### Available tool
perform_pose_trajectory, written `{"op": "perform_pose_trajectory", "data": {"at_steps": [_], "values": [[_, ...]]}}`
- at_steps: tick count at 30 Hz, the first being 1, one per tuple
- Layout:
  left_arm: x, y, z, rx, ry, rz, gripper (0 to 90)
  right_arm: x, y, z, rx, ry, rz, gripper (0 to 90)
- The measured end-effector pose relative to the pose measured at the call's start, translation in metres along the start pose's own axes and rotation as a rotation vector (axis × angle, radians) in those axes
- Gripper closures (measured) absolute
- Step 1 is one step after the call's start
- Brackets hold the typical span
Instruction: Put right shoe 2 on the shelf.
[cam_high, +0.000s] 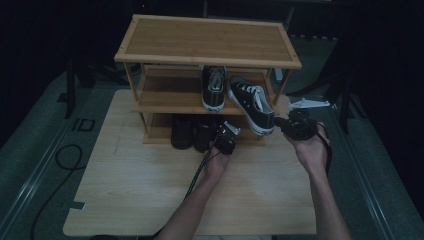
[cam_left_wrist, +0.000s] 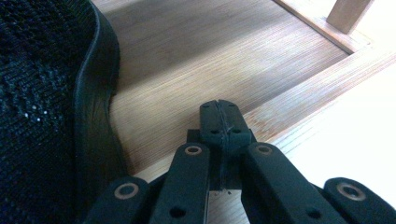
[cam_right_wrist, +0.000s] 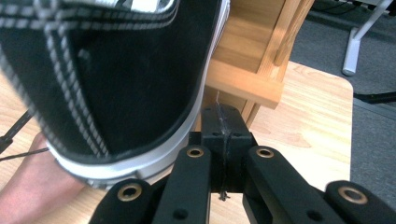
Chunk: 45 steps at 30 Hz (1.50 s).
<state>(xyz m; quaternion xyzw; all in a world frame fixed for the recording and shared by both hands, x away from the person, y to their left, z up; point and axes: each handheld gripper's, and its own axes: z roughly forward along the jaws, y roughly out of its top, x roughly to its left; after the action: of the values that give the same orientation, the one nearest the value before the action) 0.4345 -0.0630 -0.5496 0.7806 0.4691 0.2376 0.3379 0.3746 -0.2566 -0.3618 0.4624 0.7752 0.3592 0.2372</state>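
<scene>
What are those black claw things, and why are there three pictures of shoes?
A person sits at a wooden table and holds a claw-like tool, called a gripper, in each hand. One picture looks down from above. The other two come from small cameras riding on the claws. On the table stands a wooden shoe rack. Two black-and-white sneakers sit on its middle shelf; one sneaker sticks out over the edge. Dark shoes sit at the bottom. The left gripper and the right gripper are both shut and hold nothing.

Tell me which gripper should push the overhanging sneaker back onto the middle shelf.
Right, probably: the right gripper sits shut beside the heel of the overhanging sneaker, while the left gripper is lower, by the black shoes.
</scene>
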Motion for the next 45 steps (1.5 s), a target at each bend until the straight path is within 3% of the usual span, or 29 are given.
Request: {"op": "perform_pose_trajectory", "data": {"at_steps": [12,27,45], "values": [[0.000,0.000,0.000,-0.001,0.003,0.001,90.0,0.007,-0.017,-0.011,-0.015,0.013,-0.006,90.0],[0.000,0.000,0.000,-0.003,0.005,0.000,90.0,0.024,-0.031,-0.029,-0.044,0.040,-0.050,90.0],[0.000,-0.001,0.000,-0.001,0.005,0.011,90.0,0.034,-0.031,-0.031,-0.050,0.063,-0.075,90.0]]}}
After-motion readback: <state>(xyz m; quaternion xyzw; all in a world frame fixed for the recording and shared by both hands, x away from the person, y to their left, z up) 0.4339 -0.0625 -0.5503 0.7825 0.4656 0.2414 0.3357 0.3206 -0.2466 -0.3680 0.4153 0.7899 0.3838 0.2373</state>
